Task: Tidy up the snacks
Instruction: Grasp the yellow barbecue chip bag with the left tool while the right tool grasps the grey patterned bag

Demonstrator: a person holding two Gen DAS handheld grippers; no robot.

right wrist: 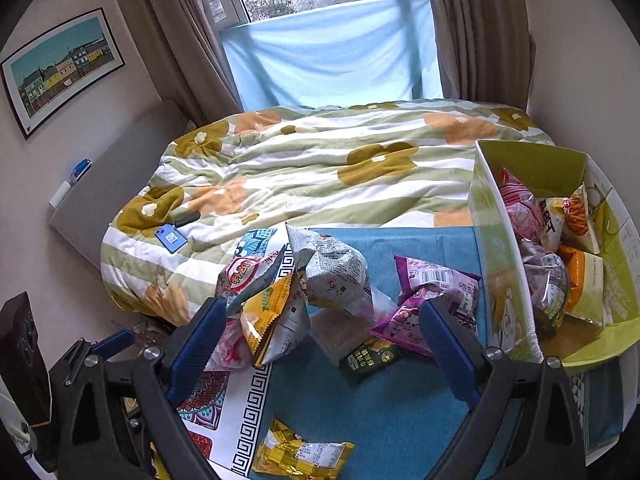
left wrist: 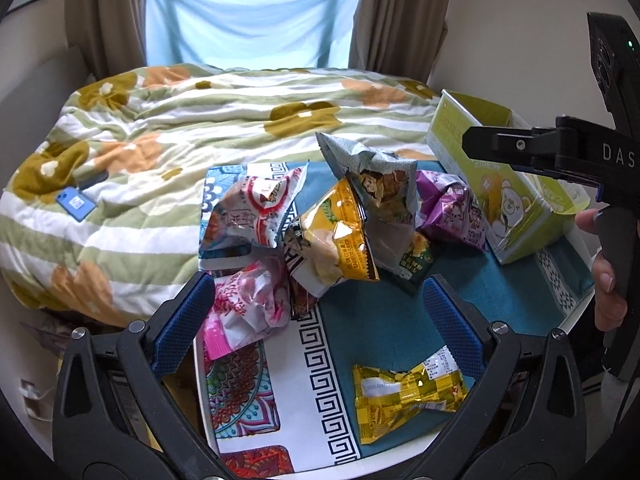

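Left gripper (left wrist: 318, 322) agape over snack pile (left wrist: 320, 224)

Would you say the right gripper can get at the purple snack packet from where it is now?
Probably yes. The right gripper is open and empty, and the purple snack packet lies just ahead by its right finger, uncovered on top, beside the green box. Nothing blocks the way.
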